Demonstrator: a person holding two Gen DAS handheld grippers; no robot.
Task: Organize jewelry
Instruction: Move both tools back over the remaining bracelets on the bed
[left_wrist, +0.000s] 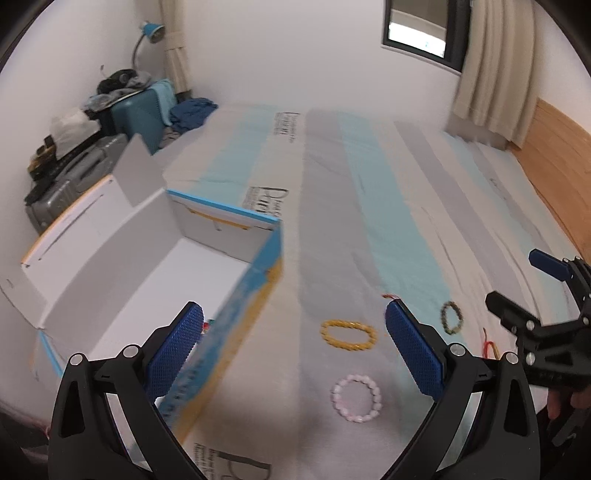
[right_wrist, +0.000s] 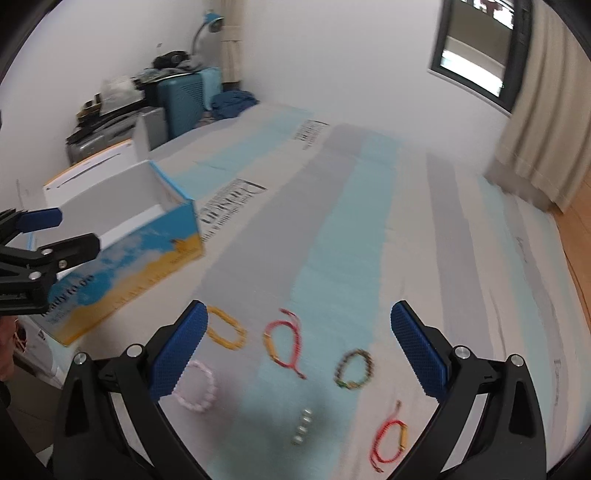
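Both grippers hang over the bed, which is covered in a striped grey and pale blue sheet. The left gripper has its jaws spread wide and empty, one finger over the open cardboard box and the other beyond its blue-and-yellow side wall. The right gripper is just as wide and holds nothing.

The jewelry lies loose on the sheet just beside the box: a yellow bead bracelet nearest it, a pink bead bracelet next to that, then a red cord bracelet, a dark bead bracelet, a short row of silver beads and a second red cord farthest out. Something small and coloured lies inside the box, too hidden to name.
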